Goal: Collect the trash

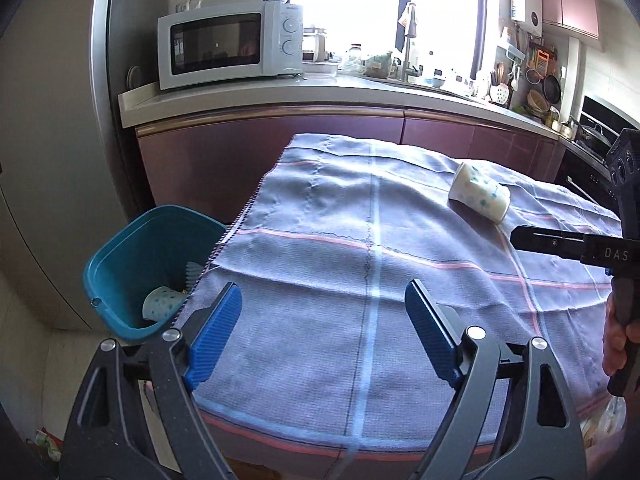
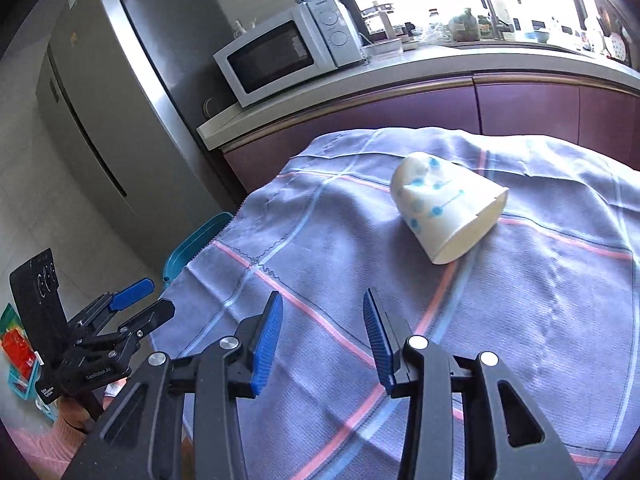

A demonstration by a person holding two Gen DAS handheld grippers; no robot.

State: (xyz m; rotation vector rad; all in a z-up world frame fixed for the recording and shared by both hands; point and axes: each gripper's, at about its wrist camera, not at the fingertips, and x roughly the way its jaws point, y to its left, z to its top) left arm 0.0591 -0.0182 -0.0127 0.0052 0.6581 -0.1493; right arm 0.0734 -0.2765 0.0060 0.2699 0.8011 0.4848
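Right hand-held gripper [image 2: 322,338], jaws partly spread and empty, points at the white blue-dotted paper cup [image 2: 444,210] lying on the cloth-covered counter [image 2: 540,300], while the left hand-held gripper [image 1: 323,320] gapes beside the teal plastic bin [image 1: 132,264], likely its destination.

Blown-out window [image 1: 384,8] backlight, soft shadows, fisheye-bent edges.

table [image 1: 280,444]; cloth [image 1: 360,280] spread on top; paper cup [image 2: 444,212] lying on its side

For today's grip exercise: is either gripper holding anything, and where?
Nothing is held: left gripper and right gripper are open and empty; the paper cup lies untouched.
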